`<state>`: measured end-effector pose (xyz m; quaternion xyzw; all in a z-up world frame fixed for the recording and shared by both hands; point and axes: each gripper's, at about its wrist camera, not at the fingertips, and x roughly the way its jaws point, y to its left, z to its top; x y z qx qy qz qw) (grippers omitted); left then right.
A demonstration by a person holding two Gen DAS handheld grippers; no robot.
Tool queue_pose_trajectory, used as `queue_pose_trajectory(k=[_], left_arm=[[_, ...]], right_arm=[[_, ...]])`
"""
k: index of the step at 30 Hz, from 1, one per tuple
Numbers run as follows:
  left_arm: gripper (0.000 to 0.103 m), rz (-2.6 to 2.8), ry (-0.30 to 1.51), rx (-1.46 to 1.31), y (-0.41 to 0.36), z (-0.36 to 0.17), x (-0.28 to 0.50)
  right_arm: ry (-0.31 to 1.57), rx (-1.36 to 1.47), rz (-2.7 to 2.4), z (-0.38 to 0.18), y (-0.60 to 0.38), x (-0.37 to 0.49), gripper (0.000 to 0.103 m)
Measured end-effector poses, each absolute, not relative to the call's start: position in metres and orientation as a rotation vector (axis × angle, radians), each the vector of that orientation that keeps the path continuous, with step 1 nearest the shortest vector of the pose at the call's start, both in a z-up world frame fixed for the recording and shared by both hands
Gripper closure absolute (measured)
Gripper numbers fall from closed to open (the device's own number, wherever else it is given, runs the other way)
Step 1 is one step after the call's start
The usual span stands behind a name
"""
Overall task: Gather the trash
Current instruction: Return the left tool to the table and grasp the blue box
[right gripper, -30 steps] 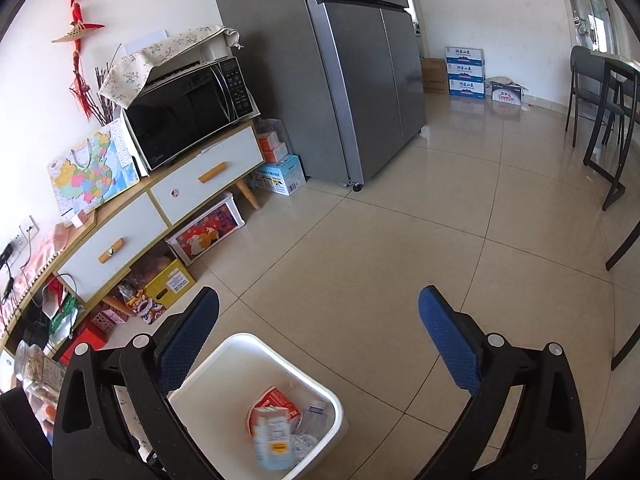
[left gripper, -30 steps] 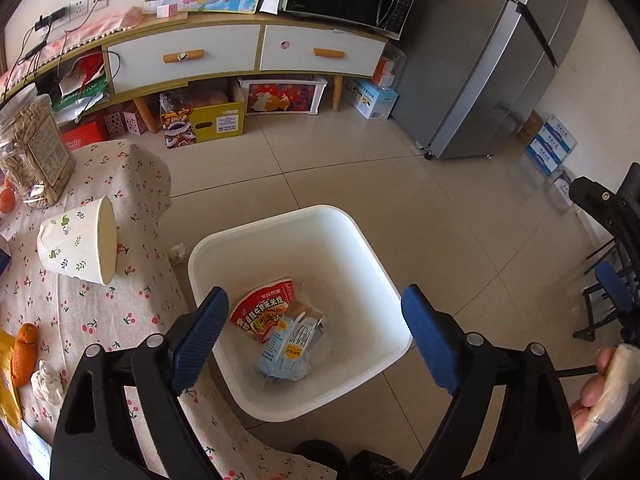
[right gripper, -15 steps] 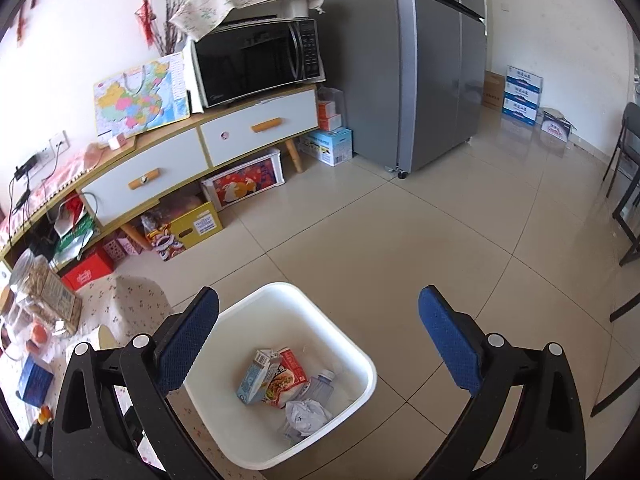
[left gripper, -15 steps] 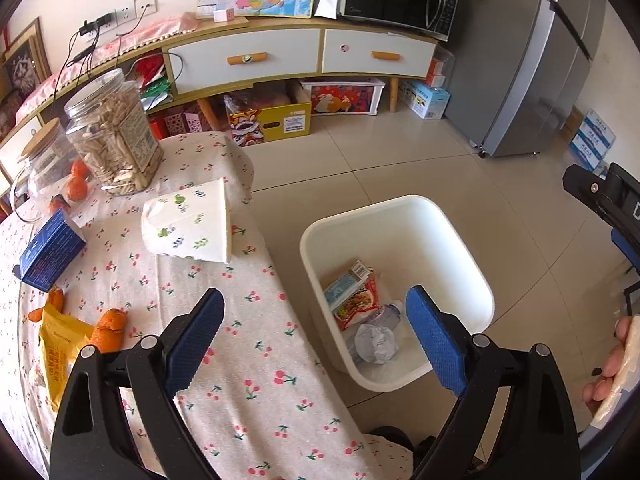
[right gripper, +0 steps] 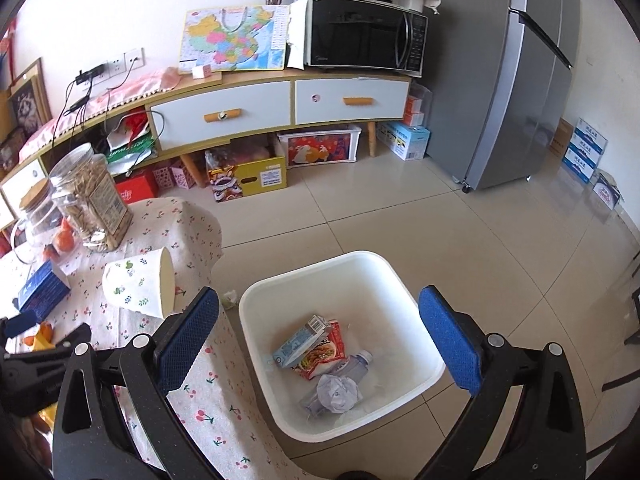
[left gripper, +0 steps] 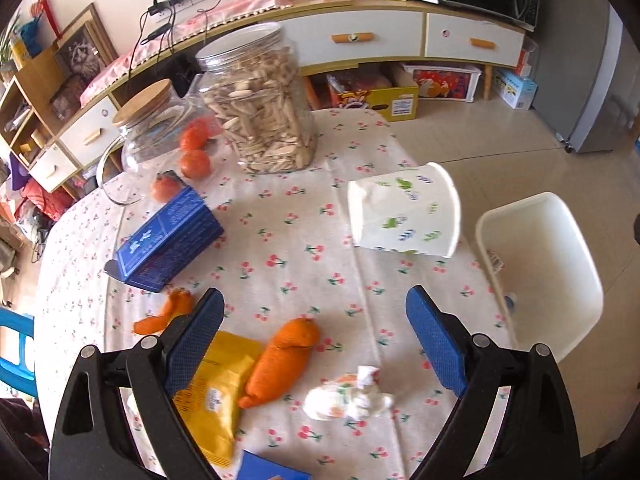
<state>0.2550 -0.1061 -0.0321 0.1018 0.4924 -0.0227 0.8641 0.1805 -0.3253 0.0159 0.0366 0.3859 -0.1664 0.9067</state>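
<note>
My left gripper [left gripper: 314,336] is open above the cherry-print table [left gripper: 288,240]. Between its fingers lie an orange peel [left gripper: 282,362], a crumpled white wrapper [left gripper: 348,398] and a yellow packet [left gripper: 214,392]. A tipped paper cup [left gripper: 404,216] lies near the table's right edge, and another peel piece [left gripper: 164,316] sits by the left finger. My right gripper [right gripper: 318,336] hangs open over the white bin [right gripper: 412,300] on the floor. Inside the bin are a carton [right gripper: 300,342], a red noodle wrapper [right gripper: 324,356], a plastic bottle [right gripper: 352,366] and crumpled paper [right gripper: 338,392].
A blue box [left gripper: 168,240], tangerines [left gripper: 195,163], a jar of sticks [left gripper: 260,108] and a wood-lidded glass jar [left gripper: 152,124] stand at the table's far side. Beyond are a cabinet [right gripper: 280,104], microwave [right gripper: 364,34], fridge [right gripper: 516,68] and floor boxes [right gripper: 248,174].
My left gripper has swung left from over the bin to over the table, bringing the peel, wrapper and packet into view. The right gripper has tilted down toward the bin.
</note>
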Motion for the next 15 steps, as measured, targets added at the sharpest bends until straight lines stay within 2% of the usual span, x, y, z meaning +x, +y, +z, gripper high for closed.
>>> queue_pose_trajectory(k=[8,15], left_arm=[[0.013,0.122,1.028,0.273,-0.034,-0.035,0.300],[0.013,0.087,1.144,0.430,-0.025,-0.057,0.345]], right_arm=[[0.849,0.021,-0.311,0.000,-0.303,0.199,0.007],[0.893,0.042,-0.275,-0.007,-0.295,0.212,0.007]])
